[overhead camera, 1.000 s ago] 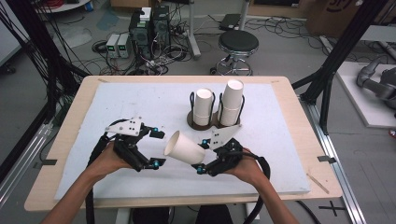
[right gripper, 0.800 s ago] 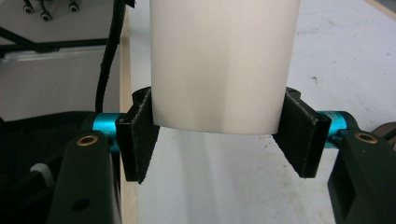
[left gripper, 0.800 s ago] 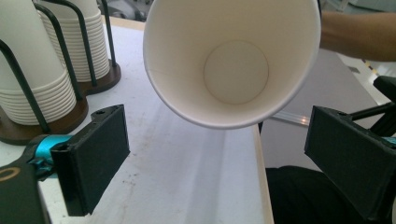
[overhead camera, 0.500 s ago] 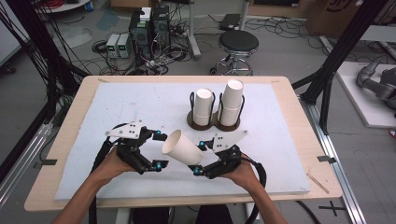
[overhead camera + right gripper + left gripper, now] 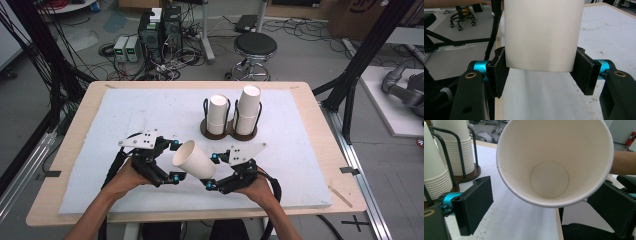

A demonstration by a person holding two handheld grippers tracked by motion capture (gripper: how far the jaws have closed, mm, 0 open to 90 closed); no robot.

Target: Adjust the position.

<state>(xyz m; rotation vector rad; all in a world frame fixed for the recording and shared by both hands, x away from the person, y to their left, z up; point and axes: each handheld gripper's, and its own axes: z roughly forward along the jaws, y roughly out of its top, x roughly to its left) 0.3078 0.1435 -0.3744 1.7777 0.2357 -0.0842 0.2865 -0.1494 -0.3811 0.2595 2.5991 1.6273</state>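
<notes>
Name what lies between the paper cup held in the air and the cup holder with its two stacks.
Only bare white table mat separates the held cup, gripped by the right claw, from the cup holder; the high view shows this stretch.

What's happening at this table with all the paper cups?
A person at the table holds a two-jaw gripper in each hand. The right gripper is shut on the base end of a white paper cup, holding it tilted above the white table mat with its mouth toward the left gripper. The left gripper's jaws stand open on either side of the cup's rim without pressing on it. Farther back, two stacks of cups sit upside down in a dark wire holder.
</notes>
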